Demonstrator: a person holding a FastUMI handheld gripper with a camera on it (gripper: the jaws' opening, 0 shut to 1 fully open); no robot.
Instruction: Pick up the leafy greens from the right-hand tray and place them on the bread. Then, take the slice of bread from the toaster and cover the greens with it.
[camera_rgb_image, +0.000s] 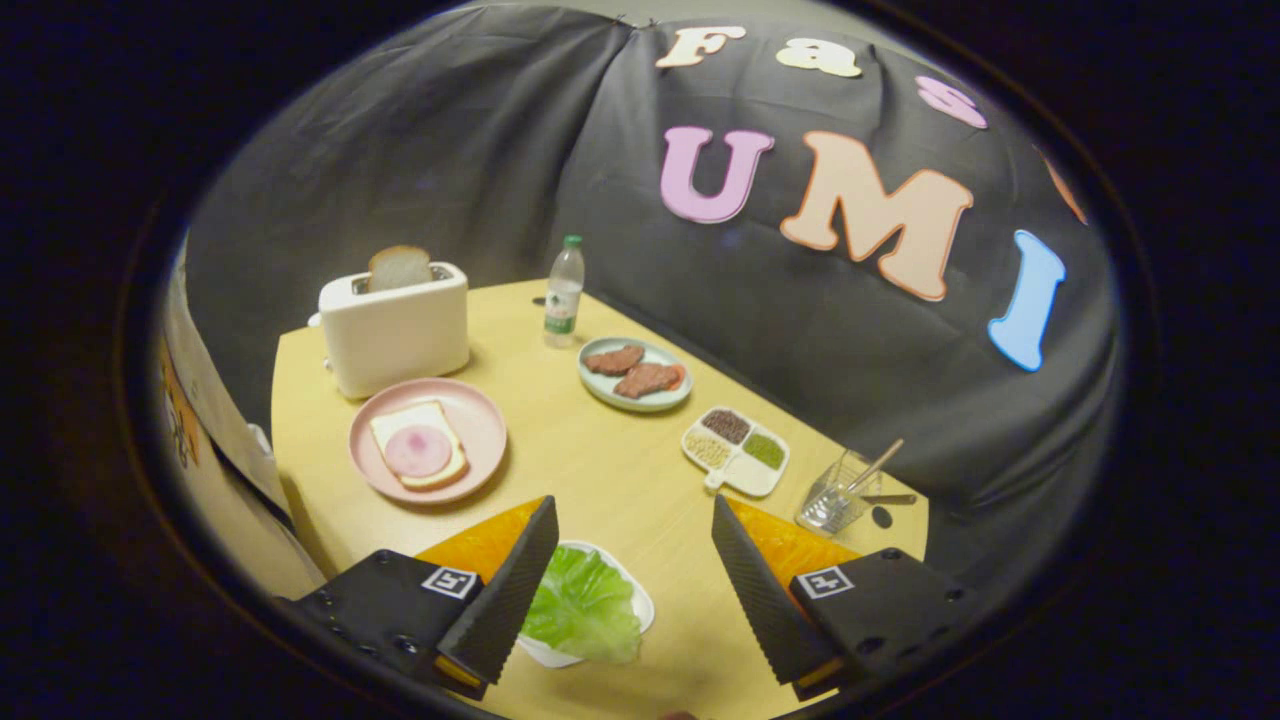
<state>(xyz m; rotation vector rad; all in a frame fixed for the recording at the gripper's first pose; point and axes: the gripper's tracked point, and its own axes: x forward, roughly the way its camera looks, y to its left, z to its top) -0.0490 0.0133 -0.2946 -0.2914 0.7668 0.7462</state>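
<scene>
My gripper (633, 520) hangs open above the near end of the yellow table (600, 470), nothing between its fingers. Leafy greens (583, 605) lie on a small white tray (640, 600) below, tucked against the inner side of the left finger (510, 590). Beyond the fingers to the left, a pink plate (482, 420) carries a bread slice (420, 455) topped with a round pink slice of ham (418, 451). Behind it stands a white toaster (395, 330) with a second bread slice (399, 267) sticking up out of its slot.
A plastic water bottle (563, 293) stands at the table's far end. A grey-green plate with meat pieces (635, 373) sits mid-table. Right of it are a divided white dish of grains (736, 450) and a clear holder with sticks (838, 492) near the table's edge.
</scene>
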